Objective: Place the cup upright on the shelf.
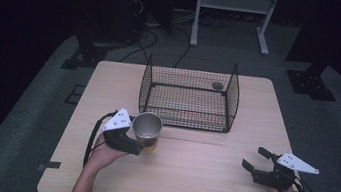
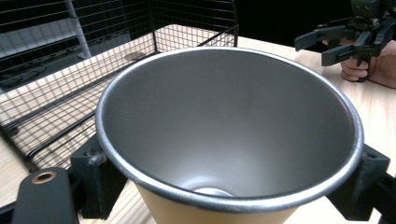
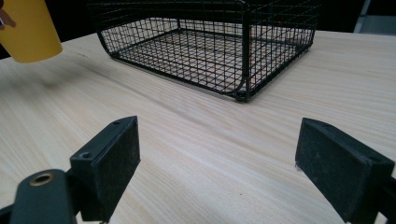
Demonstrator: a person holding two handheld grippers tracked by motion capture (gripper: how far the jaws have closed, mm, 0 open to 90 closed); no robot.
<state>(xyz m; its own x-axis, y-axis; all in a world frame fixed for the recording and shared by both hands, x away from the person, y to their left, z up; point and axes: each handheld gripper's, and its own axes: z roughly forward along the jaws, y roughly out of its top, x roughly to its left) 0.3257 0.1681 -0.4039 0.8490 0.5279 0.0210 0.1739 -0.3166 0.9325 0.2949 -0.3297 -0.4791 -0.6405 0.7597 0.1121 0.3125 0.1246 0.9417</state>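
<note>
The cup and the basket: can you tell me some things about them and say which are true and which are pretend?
1. The left hand-held gripper holds the cup. True.
2. The cup is full of juice. False: it is empty inside.
3. The cup sits inside the wire basket. False: it is outside, near the basket's front left corner.
4. The right hand-held gripper holds nothing. True: its jaws stand open over the table.
5. The basket is upside down. False: its open side faces up.
</note>
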